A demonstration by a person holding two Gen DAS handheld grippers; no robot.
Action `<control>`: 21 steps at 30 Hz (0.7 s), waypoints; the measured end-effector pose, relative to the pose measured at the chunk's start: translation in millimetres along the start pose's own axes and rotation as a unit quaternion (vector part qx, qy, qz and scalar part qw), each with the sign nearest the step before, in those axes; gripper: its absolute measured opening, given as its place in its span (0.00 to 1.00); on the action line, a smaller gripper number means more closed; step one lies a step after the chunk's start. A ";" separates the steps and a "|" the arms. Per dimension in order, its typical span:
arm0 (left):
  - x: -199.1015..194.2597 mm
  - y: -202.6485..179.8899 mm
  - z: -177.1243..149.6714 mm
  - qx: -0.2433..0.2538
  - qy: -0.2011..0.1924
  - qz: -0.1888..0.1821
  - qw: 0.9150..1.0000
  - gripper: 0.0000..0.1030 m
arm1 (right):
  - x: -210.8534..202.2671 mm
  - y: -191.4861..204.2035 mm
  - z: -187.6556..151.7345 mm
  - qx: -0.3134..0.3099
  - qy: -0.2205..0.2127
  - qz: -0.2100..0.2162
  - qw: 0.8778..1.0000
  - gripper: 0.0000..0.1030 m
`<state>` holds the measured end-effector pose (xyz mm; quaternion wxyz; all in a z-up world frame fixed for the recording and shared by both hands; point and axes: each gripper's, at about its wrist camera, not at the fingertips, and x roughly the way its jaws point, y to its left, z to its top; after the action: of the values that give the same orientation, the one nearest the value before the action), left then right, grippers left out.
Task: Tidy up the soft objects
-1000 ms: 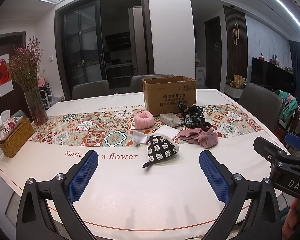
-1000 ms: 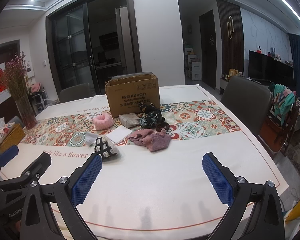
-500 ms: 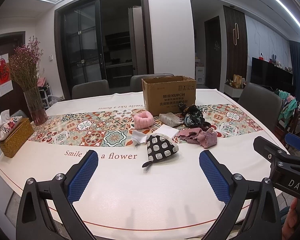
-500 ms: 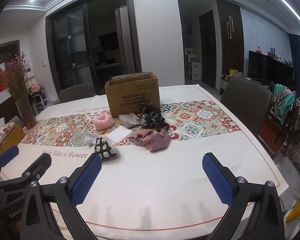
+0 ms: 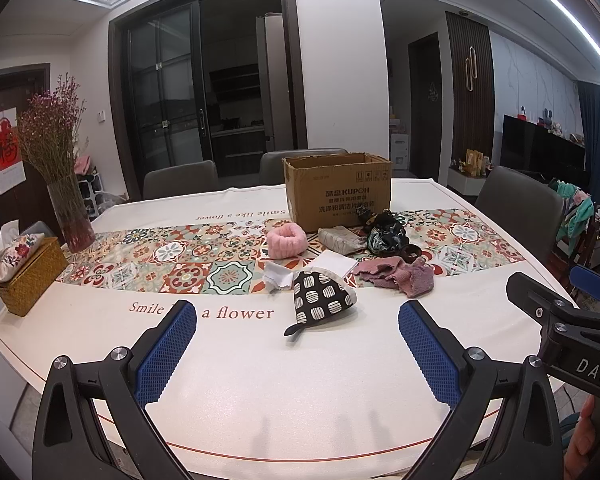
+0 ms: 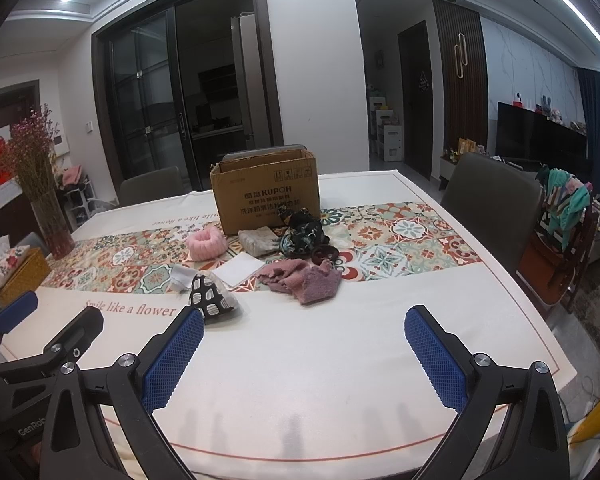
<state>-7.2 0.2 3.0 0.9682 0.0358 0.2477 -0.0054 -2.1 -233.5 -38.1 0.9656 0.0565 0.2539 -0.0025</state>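
Note:
Soft items lie mid-table before an open cardboard box (image 5: 337, 190) (image 6: 267, 194): a black pouch with white patches (image 5: 320, 295) (image 6: 213, 297), a mauve cloth (image 5: 398, 274) (image 6: 302, 278), a pink fluffy ring (image 5: 287, 236) (image 6: 207, 243), a white cloth (image 5: 334, 262) (image 6: 238, 267), a grey pouch (image 5: 340, 239) (image 6: 258, 240) and a dark patterned bundle (image 5: 386, 234) (image 6: 303, 233). My left gripper (image 5: 298, 346) hovers open over the near table edge, short of the pouch. My right gripper (image 6: 304, 354) is open too, nothing between its blue pads.
A vase of dried flowers (image 5: 60, 168) and a wicker tissue box (image 5: 28, 270) stand at the table's left end. Grey chairs (image 6: 490, 196) ring the table. The patterned runner (image 5: 172, 254) crosses the middle. The other gripper's body (image 5: 568, 332) shows at right.

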 end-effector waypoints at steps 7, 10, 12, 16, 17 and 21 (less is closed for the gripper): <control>0.0 -0.1 -0.3 0.000 0.000 0.000 1.000 1.00 | -0.2 0.2 0.3 -0.001 0.000 0.000 1.000 0.99; 0.1 0.0 -0.4 -0.001 0.000 -0.002 1.000 1.00 | -0.3 0.0 0.3 0.000 0.000 -0.001 1.000 0.99; 0.9 -0.5 -0.3 -0.001 0.001 -0.003 1.000 1.00 | 0.1 0.0 0.3 0.000 0.000 0.000 1.000 0.99; 4.0 -1.6 -0.1 -0.001 0.004 -0.008 1.000 1.00 | -0.5 -1.0 0.3 0.001 0.004 0.000 1.000 0.99; 5.3 -1.8 0.0 -0.002 0.005 -0.011 1.000 1.00 | -2.6 0.9 -0.9 0.001 0.005 0.000 1.000 0.99; 10.0 -1.2 -0.4 -0.001 0.008 -0.013 1.000 1.00 | 7.7 0.4 -1.0 0.001 0.012 0.001 1.000 0.99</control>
<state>1.4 -0.8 -2.2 0.9661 0.0313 0.2556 -0.0174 4.1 -232.8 -42.7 0.9624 0.0579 0.2653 -0.0012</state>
